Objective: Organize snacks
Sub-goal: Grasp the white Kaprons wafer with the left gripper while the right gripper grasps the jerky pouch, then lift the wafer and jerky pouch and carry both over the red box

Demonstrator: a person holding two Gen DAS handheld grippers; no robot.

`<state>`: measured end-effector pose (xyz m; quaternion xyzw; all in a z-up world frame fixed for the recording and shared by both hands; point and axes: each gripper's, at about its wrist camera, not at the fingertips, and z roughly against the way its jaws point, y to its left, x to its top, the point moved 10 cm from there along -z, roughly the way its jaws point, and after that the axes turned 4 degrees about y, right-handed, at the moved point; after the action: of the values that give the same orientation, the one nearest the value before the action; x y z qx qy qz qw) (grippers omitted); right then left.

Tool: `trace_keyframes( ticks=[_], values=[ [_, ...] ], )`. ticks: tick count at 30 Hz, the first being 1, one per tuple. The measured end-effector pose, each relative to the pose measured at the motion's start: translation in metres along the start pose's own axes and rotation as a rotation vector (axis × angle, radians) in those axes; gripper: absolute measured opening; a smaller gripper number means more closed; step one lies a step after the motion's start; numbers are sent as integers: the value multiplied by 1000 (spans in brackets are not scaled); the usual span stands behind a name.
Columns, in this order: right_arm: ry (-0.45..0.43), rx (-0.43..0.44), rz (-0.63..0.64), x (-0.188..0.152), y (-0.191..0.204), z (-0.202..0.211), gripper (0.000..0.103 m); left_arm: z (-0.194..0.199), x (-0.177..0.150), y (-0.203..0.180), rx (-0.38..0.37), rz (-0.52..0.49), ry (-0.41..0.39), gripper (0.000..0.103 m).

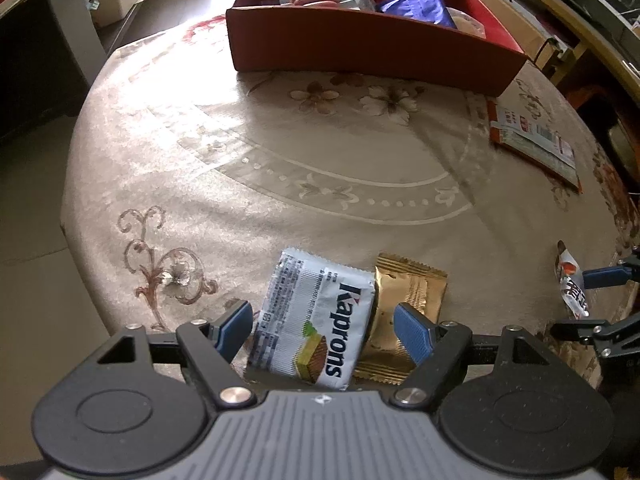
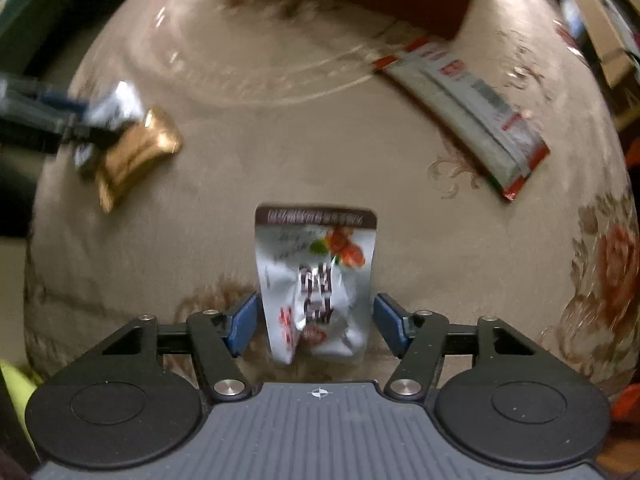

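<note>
A white Kaprons wafer packet lies flat on the beige flowered tablecloth, overlapping a gold packet beside it. My left gripper stands open over both. Its left pad is just clear of the wafer packet and its right pad is over the gold one. In the blurred right wrist view, my right gripper is shut on a silver snack packet with a brown top strip. The pads meet its two sides and the wrapper is creased down the middle. The gold packet and left gripper show at the left.
A red cardboard box holding several snack packets stands at the far side of the table. A long flat red-edged packet lies to its right, near the table edge. The table's rounded edge drops to the floor on the left.
</note>
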<state>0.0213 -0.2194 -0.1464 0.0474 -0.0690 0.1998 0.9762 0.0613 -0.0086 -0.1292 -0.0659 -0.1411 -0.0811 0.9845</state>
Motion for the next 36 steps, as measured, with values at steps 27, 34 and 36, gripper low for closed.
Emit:
trace_keyframes(
  ticks=[27,34,36],
  values=[
    [-166,-69,-85,9,13,7,60,4,1,16,70,14,-40,58],
    [-223,-57,-149,17,8,18,60,8,7,12,46,25,-54,58],
    [-229,-67,-150,20,9,19,60,7,8,10,43,28,-53,58]
  ],
)
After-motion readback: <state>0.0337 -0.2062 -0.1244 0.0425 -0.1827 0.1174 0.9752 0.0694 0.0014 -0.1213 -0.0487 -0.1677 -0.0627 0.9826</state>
